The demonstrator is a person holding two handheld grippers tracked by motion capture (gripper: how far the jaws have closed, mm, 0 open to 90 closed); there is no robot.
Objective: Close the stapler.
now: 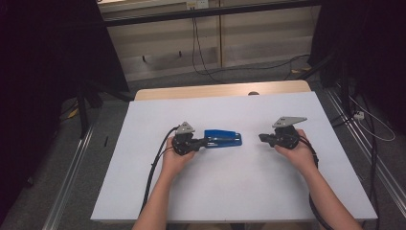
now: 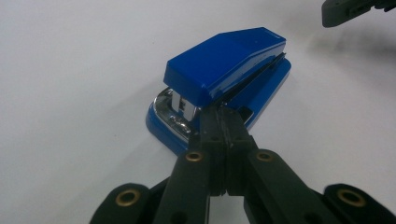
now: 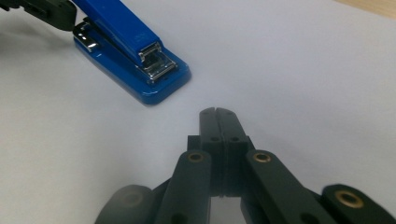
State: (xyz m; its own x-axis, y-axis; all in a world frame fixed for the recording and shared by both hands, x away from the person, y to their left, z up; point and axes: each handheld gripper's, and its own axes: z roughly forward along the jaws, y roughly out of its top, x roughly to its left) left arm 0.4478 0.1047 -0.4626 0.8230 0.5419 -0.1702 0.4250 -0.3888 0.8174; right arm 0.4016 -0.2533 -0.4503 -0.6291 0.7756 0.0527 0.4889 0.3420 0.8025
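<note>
High view: two hand-held grippers beside a blue stapler (image 1: 223, 139) lying mid-table (image 1: 239, 191).
Left gripper view: left gripper (image 2: 223, 116), jaws pressed together and empty, tips at the stapler's hinge end; spread them before gripping. Right gripper view: right gripper (image 3: 217, 114), likewise closed and empty, sits near the stapler's mouth.
</note>
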